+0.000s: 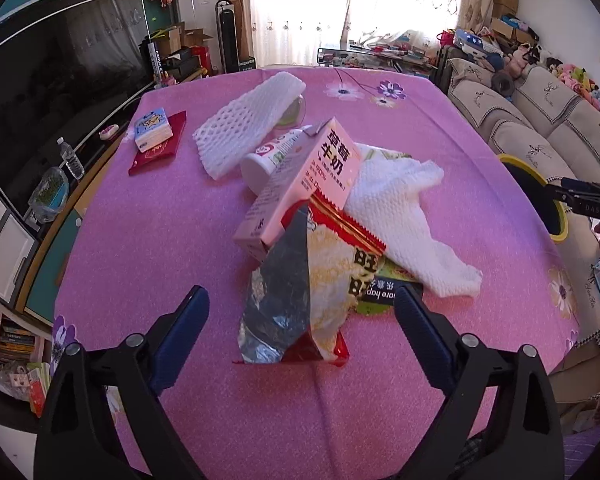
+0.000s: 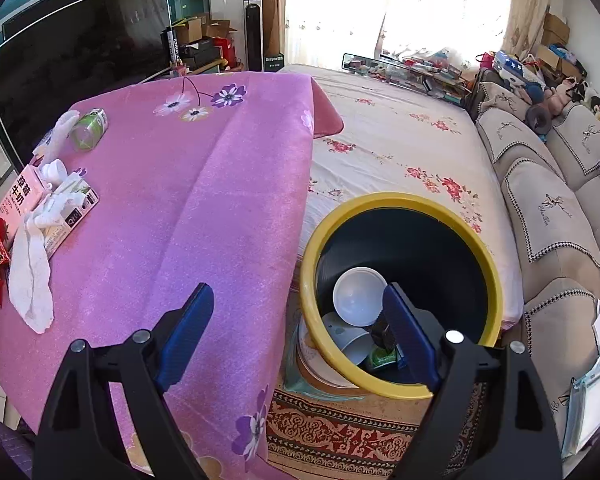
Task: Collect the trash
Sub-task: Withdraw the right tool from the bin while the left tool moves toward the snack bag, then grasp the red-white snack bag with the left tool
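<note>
A pile of trash lies on the pink tablecloth (image 1: 140, 260): a crumpled snack bag (image 1: 312, 280), a pink milk carton (image 1: 300, 192), a white paper towel (image 1: 400, 216), a white tube (image 1: 272, 158) and a white foam net (image 1: 248, 120). My left gripper (image 1: 302, 312) is open, its fingers either side of the snack bag. My right gripper (image 2: 298, 312) is open and empty, at the table's edge above the yellow-rimmed trash bin (image 2: 404, 204). The bin holds a white cup (image 2: 358, 296) and small wrappers. The same pile shows at far left in the right wrist view (image 2: 32, 216).
A tissue pack (image 1: 152, 128) on a red packet (image 1: 160, 144) lies at the table's far left. A green can (image 2: 90, 128) lies on the table. A sofa (image 2: 560, 200) stands right, a bed (image 2: 400, 148) behind, a TV (image 1: 60, 72) left. A patterned rug (image 2: 340, 428) lies under the bin.
</note>
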The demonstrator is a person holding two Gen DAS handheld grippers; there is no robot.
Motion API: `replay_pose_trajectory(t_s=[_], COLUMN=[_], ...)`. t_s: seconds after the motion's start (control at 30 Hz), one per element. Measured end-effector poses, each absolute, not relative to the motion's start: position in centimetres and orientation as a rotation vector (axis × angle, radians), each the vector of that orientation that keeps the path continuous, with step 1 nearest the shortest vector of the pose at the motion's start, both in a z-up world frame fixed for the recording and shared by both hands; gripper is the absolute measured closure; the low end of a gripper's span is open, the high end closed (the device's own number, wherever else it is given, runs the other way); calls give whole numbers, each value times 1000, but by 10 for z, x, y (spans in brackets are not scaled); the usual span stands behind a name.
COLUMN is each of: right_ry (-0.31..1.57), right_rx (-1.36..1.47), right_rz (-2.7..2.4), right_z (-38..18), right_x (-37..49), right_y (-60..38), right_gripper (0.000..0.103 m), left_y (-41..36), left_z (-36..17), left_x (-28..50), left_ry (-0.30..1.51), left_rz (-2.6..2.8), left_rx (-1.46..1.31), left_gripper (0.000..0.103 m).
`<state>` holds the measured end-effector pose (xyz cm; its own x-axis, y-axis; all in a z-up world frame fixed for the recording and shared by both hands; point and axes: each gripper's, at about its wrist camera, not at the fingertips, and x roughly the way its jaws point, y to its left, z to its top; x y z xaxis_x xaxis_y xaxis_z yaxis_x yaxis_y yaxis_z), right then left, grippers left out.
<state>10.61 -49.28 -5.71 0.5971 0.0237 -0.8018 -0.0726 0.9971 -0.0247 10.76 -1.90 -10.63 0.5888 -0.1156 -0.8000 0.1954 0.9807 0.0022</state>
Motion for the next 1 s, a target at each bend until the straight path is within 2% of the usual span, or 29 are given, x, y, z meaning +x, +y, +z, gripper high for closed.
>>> replay_pose_trajectory(t_s=[0.07, 0.33, 0.37, 0.4, 0.5, 0.63, 0.7, 0.8, 1.0], right_ry=[927, 925, 924, 924, 924, 925, 924, 923, 917], right_rx=[-59, -57, -56, -55, -52, -48, -47, -46, -48], right_rz=[64, 73, 73, 74, 73, 72, 73, 77, 79], right_z=[-56, -56, -56, -56, -56, -57, -57, -57, -55], right_x=[105, 101, 101, 101, 101, 100, 100, 99, 98], right_y=[-490, -486, -486, -487, -488, -489, -489, -489, -488], right_gripper=[21, 21, 21, 21, 21, 21, 21, 21, 21], left_y=[-20, -19, -19, -19, -18, -18, -17, -13, -10], left_z=[-110, -120, -121, -123, -128, -124, -121, -117, -97], left_x=[104, 105, 106, 107, 109, 105, 103, 98, 85], left_ry=[936, 970, 972, 977, 999, 980, 978, 972, 932], left_rz=[-176, -180, -179, -179, -191, -187, -192, -200, -207], left_rx=[104, 95, 93, 89, 63, 65, 60, 49, 51], left_gripper=[18, 19, 26, 37, 58, 71, 83, 90, 90])
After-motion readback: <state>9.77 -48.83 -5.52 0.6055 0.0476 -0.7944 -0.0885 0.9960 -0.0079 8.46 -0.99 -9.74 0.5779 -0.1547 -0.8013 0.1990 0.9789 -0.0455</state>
